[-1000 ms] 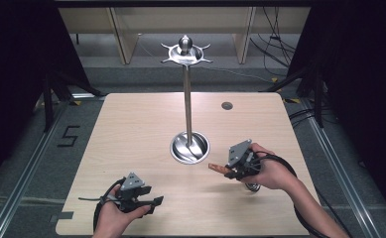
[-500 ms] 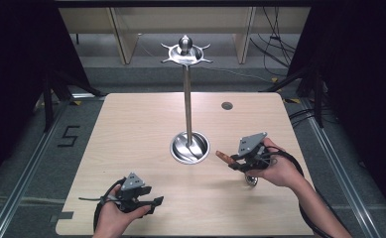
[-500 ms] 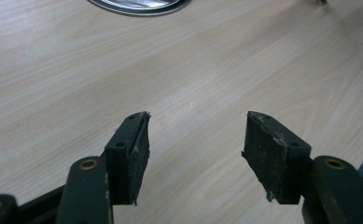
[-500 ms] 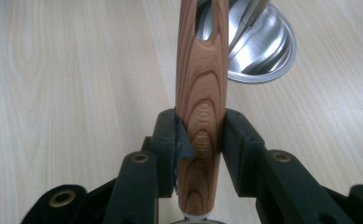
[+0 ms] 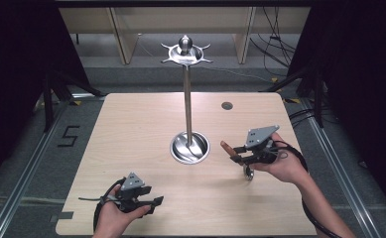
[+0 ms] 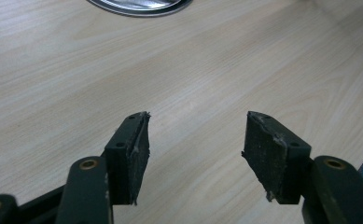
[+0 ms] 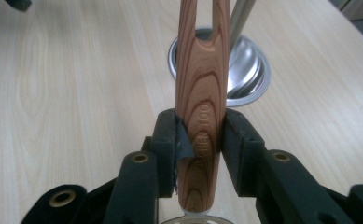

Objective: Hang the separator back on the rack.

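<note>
Even overhead light falls on the pale surface [image 5: 131, 129], while the surroundings to left and right sink into near black. Shadows under the hands are soft and faint. The steel base [image 5: 189, 148] glints mildly. Both gripper views are slightly soft, blurring toward the far edges.

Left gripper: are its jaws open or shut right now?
Open. The left gripper shows a wide gap between its jaws, with bare table between them and nothing held.
</note>
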`<state>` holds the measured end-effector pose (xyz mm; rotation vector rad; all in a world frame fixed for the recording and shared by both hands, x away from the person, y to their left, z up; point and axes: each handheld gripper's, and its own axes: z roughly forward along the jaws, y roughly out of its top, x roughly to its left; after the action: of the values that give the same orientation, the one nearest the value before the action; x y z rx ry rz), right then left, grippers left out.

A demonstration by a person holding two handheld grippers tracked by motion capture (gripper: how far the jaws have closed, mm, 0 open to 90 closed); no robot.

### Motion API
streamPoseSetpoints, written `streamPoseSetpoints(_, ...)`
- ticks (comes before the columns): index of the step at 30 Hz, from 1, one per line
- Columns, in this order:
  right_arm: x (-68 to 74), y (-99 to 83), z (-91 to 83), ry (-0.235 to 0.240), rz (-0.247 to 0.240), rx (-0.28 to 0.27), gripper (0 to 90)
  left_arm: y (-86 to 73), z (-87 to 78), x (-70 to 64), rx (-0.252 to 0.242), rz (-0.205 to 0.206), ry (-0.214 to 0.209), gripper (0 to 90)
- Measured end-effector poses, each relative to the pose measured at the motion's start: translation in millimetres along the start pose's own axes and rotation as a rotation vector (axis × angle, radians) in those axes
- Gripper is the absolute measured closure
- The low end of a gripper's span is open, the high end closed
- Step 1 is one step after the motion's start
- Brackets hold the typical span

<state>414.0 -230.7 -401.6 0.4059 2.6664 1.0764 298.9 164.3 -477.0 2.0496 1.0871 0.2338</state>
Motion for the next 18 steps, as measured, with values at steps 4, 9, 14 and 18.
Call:
streamPoseSetpoints(4, -7.1, 3.0, -7.9, 0.015, -0.007, -0.046, 68.6, 0.0, -0.3, 0.2, -0.001, -0.001, 0.000, 39.6)
streamPoseSetpoints(9, -15.8, 7.6, -17.9, 0.011, -0.006, -0.100, 68.6, 0.1, -0.3, -0.1, 0.000, 0.000, -0.013, 39.6)
streamPoseSetpoints(14, -24.2, 15.0, -26.5, 0.012, -0.001, -0.170, 68.6, 0.0, -0.1, 0.3, 0.000, -0.002, 0.001, 39.6)
streamPoseSetpoints(18, -27.4, 20.9, -30.2, 0.011, 0.003, -0.185, 68.6, 0.1, -0.5, 0.1, -0.002, -0.004, -0.009, 39.6)
